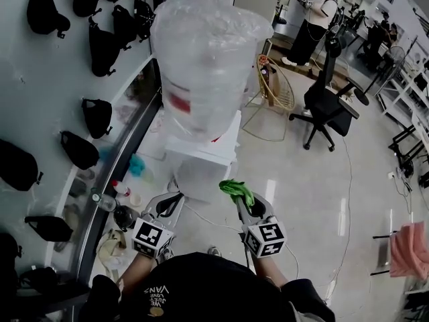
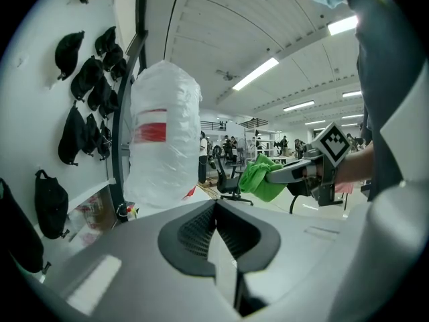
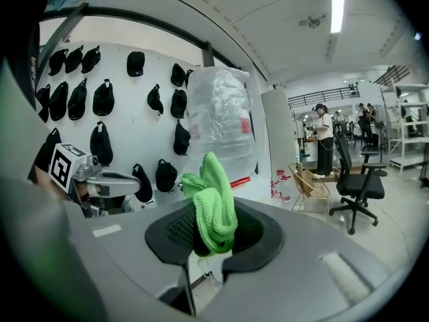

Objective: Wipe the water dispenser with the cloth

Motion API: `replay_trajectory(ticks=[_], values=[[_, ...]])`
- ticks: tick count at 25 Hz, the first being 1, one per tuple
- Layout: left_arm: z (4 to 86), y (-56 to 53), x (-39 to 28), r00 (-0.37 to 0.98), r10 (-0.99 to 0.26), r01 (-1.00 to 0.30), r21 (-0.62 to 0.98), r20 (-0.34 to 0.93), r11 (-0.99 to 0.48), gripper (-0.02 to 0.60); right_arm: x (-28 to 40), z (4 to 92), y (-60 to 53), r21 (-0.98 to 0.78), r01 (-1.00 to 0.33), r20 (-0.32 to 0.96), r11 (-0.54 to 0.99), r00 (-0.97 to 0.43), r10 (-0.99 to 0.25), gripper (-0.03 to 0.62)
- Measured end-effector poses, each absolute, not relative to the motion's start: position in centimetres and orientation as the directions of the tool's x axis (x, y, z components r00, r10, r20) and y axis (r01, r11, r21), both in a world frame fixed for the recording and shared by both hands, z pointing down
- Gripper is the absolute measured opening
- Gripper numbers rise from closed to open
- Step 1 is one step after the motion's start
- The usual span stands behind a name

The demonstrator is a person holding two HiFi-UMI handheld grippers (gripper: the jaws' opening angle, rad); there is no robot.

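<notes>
The water dispenser [image 1: 204, 163] is a white cabinet standing against the wall, with a large bottle [image 1: 201, 66] wrapped in clear plastic on top. My right gripper [image 1: 240, 198] is shut on a bright green cloth [image 1: 236, 189], held just in front of the dispenser's near right corner; whether it touches I cannot tell. In the right gripper view the cloth [image 3: 213, 193] bunches up between the jaws, with the bottle [image 3: 220, 123] behind it. My left gripper [image 1: 173, 203] hovers at the dispenser's near left side, jaws shut and empty [image 2: 216, 206]. The cloth [image 2: 260, 178] shows to its right.
Black bags [image 1: 97, 116] hang on the white wall at the left, above a shelf with small bottles [image 1: 107, 196]. A black office chair [image 1: 328, 109] and a wicker chair [image 1: 275, 89] stand behind the dispenser. A person [image 1: 315, 25] stands far back. A cable [image 1: 348, 180] runs over the floor.
</notes>
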State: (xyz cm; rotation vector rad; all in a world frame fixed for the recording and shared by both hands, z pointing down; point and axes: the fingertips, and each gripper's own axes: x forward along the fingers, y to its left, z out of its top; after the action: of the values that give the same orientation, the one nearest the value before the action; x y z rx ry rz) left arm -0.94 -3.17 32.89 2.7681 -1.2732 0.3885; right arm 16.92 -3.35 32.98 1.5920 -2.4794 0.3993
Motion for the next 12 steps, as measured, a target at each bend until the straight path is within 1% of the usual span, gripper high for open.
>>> replay_trajectory(ticks=[5,12], values=[[33.4,-2.8,-0.6,0.625,-0.745,-0.764,-0.014,0.233,-0.645,0.002,16.8,33.1,-3.1,-0.143,-0.900,0.278,0.411,-0.435,-0.857,0.087],[33.5,-2.5,0.3,0.614,-0.753,-0.773,-0.015,0.236,-0.634,0.002,17.2,33.4,-2.9,-0.155,-0.888,0.274,0.434,-0.461,-0.844,0.087]])
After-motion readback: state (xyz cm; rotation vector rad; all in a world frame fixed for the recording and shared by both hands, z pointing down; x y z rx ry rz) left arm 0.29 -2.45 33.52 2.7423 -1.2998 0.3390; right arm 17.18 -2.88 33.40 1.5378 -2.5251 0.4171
